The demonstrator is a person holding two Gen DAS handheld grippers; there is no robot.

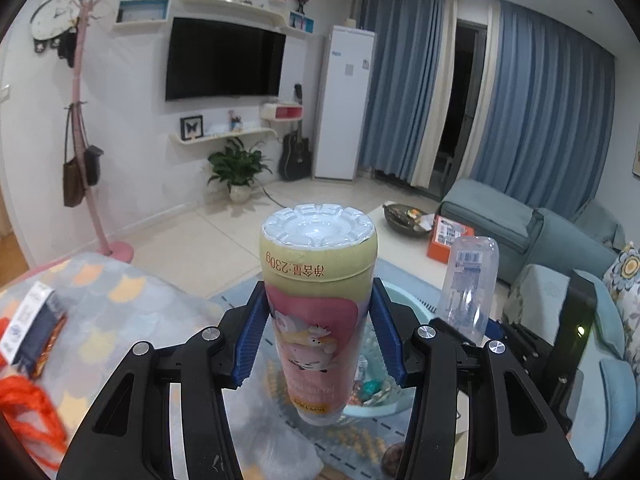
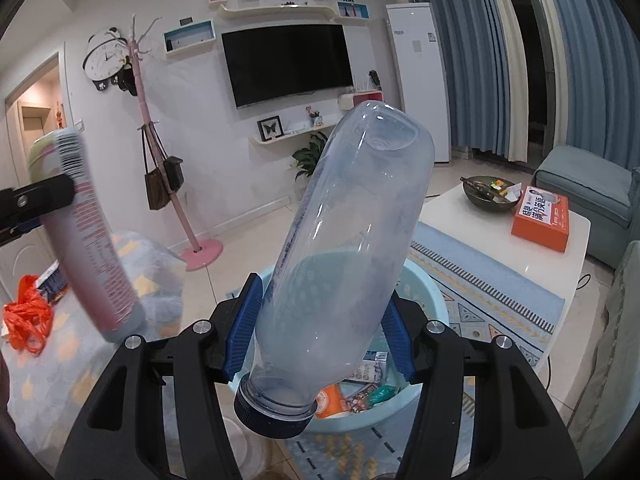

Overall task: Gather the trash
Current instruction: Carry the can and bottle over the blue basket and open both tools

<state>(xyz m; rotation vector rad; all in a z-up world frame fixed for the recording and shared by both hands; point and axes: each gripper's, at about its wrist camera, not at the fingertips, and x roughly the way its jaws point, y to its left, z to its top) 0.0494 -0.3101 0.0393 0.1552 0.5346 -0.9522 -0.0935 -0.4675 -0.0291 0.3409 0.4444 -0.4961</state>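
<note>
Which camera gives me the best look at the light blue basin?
The right wrist view: the light blue basin shows its rim and trash inside, below the clear bottle. The left wrist view shows only slivers behind the pink bottle.

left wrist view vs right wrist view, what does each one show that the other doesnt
Only the left wrist view shows the left gripper closed on the pink and yellow bottle, whose ridged base faces the camera. Only the right wrist view shows the clear bottle's dark cap, pointing down, and the clock. Both show the clear bottle, the light blue basin holding trash below, the orange box and the TV.
</note>
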